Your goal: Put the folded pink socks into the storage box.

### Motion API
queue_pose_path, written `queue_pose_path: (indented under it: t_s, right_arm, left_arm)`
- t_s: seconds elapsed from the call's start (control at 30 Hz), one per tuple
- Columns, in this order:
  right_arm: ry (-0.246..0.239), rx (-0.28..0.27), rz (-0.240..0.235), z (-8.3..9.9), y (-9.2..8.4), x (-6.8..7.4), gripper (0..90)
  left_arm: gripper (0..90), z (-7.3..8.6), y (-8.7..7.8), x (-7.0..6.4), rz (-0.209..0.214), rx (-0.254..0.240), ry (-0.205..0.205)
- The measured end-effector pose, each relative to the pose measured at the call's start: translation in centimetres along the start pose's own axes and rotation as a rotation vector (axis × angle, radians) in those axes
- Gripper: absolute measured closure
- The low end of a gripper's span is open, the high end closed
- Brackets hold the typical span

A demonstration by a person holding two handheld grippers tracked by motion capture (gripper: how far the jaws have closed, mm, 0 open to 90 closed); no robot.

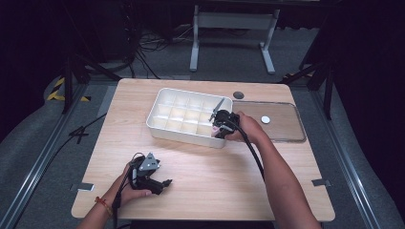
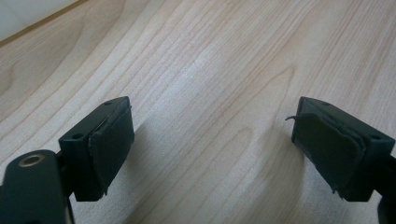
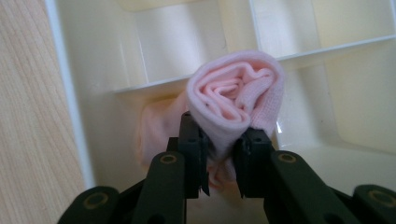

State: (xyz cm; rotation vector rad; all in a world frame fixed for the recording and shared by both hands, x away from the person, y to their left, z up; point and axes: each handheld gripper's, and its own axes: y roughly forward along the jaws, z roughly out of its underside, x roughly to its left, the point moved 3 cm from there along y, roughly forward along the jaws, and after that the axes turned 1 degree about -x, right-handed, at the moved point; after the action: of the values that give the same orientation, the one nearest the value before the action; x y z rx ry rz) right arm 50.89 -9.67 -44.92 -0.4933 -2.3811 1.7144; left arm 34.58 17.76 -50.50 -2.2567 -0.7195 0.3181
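**Pink cloth roll going into the divided tray**

Dark curtains and grey carpet are surrounding a pale wooden table (image 1: 200, 162), with a white desk frame (image 1: 234, 36) standing beyond its far edge. On the far half of the table a white compartment tray (image 1: 165, 102) is sitting, divided into small cells, and just to its right a clear lid (image 1: 286, 126) is lying flat with a small white disc (image 1: 265, 119) on it.

At the tray's near right corner the right gripper (image 1: 218, 130) is reaching in. In the right gripper view its 2 black jaws are standing narrow, pressing on a rolled pink cloth (image 3: 236, 100), whose coiled end is rising above the fingertips (image 3: 194, 135). The roll is sitting inside a corner cell, close to the tray's outer wall (image 3: 70, 93), with more pink fabric trailing down behind the jaws.

Near the table's front left the left gripper (image 1: 165, 182) is resting low over bare wood, well apart from the tray. Its jaws are standing wide with nothing between the pads (image 2: 109, 144).
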Motion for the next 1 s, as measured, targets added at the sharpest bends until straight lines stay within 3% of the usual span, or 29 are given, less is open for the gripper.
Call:
queue_pose_path:
  t_s: [0.57,1.0]
  right_arm:
    - [0.021,-0.034,0.0,0.3,-0.3,0.1,72.5]
    - [0.014,-0.035,0.044,0.6,-1.0,-0.4,69.2]
  left_arm:
    - [13.2,0.0,0.0,0.0,0.0,0.0,0.0]
    - [13.1,0.0,0.0,0.0,0.001,-0.002,-0.004]
